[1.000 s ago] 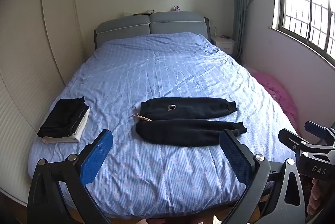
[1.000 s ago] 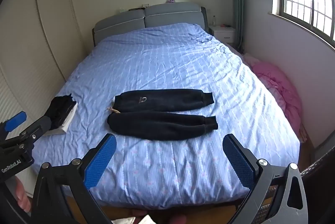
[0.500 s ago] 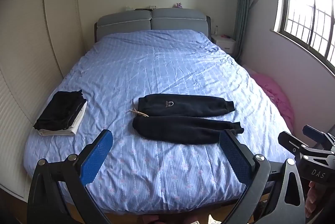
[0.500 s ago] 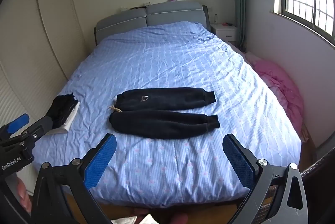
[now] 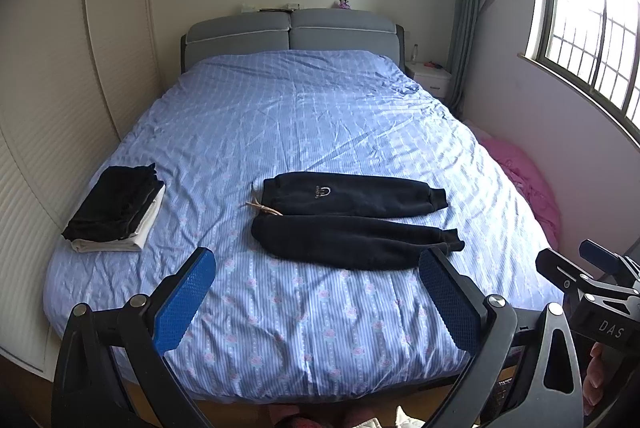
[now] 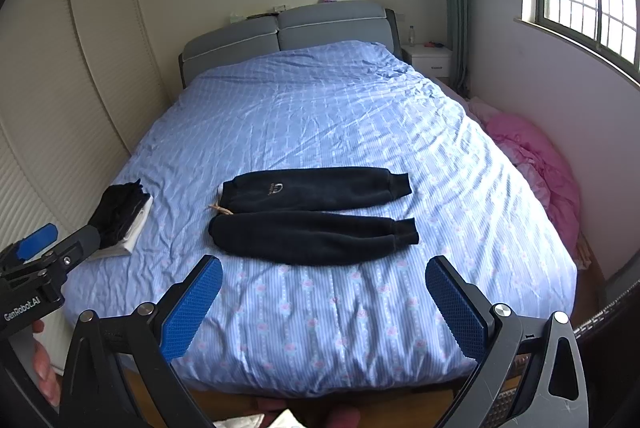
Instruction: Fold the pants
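Black pants (image 5: 352,220) lie flat on the blue bed (image 5: 304,123), legs side by side and pointing right, waist to the left with a tan drawstring (image 5: 262,208). They also show in the right wrist view (image 6: 316,214). My left gripper (image 5: 318,294) is open and empty, well short of the pants, near the bed's foot. My right gripper (image 6: 324,294) is open and empty at the same distance. Each gripper shows at the edge of the other's view.
A stack of folded dark and white clothes (image 5: 116,211) sits on the bed's left edge. A pink bundle (image 5: 528,183) lies on the floor to the right. A grey headboard (image 5: 292,31) and a white nightstand (image 5: 430,79) stand at the back, a wardrobe (image 5: 52,115) on the left.
Both views have drawn back and tilted a little, so the bed and pants sit slightly farther away. Both grippers stay open. The pants have not moved.
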Tool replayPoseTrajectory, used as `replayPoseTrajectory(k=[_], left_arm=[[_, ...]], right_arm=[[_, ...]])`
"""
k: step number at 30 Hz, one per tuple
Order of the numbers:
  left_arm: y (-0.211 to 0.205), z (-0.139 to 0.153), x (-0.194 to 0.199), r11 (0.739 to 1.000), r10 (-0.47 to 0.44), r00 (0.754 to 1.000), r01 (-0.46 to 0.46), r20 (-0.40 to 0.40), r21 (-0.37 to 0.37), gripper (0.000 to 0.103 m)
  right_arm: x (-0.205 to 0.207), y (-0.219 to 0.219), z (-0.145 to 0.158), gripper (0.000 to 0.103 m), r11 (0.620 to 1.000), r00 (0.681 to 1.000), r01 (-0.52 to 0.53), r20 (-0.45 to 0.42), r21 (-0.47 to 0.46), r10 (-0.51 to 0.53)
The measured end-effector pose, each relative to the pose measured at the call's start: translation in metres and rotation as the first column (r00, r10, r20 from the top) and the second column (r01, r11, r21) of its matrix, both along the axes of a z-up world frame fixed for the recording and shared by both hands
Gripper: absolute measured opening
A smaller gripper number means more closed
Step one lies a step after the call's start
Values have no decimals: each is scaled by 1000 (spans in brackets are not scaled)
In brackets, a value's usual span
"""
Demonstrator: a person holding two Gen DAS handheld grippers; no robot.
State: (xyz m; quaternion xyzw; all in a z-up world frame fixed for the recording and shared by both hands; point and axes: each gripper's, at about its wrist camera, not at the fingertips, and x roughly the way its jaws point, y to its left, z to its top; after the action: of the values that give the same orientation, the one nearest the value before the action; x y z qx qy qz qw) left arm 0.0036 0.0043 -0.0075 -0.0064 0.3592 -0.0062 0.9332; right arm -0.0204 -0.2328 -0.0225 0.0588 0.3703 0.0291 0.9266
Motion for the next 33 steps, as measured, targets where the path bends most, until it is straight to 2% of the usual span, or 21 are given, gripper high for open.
replayPoseTrajectory(k=[33], left_arm=[[0,5,12,1000,8,1000,-8,-6,4,103]], right_arm=[[10,-3,-1,103,1000,1000,-14,1,1,14]])
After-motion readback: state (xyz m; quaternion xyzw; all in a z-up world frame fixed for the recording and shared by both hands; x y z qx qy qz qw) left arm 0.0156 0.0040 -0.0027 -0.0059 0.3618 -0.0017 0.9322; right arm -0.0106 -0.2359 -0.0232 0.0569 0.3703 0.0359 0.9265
